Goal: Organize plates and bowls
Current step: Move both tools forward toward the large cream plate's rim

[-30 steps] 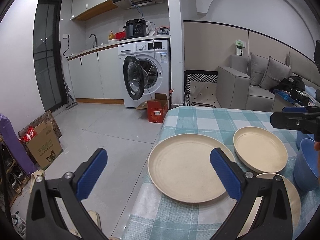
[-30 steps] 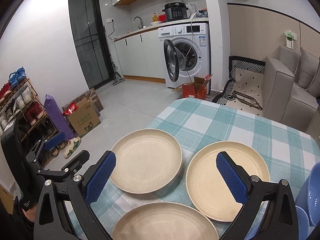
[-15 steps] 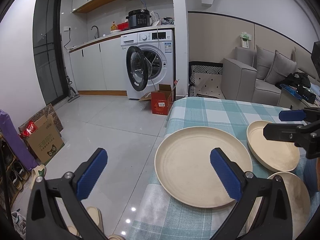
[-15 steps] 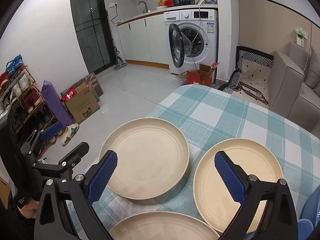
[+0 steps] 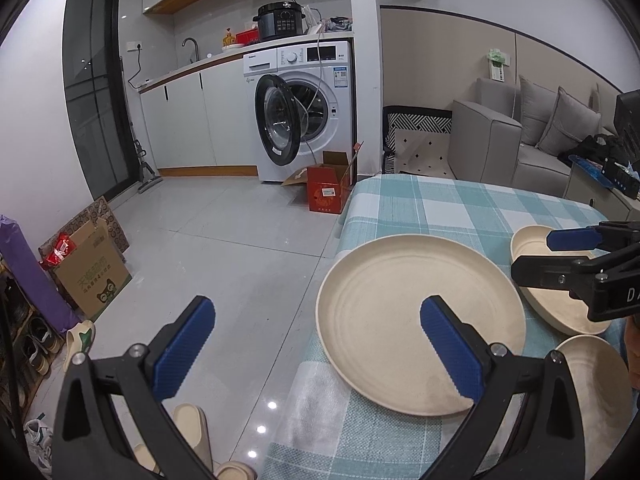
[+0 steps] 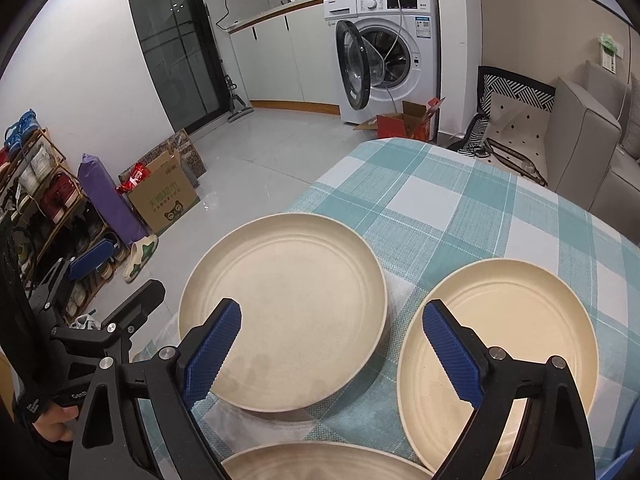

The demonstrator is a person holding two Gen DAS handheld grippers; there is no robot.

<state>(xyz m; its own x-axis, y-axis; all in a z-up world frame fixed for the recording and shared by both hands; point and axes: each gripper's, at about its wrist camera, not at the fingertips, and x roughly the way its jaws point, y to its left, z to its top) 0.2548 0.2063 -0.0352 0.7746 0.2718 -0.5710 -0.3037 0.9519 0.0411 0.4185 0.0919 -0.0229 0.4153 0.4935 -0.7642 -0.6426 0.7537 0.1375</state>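
Grippers, both spread, sit lower toward plates; right jaws just narrowed.

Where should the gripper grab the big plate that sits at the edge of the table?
Probably by its raised rim, on the side nearest the table edge. The big plate lies flat on the checked cloth, so only the rim gives something to pinch. The left gripper, wide open, already faces that side; one finger over the rim, one under.
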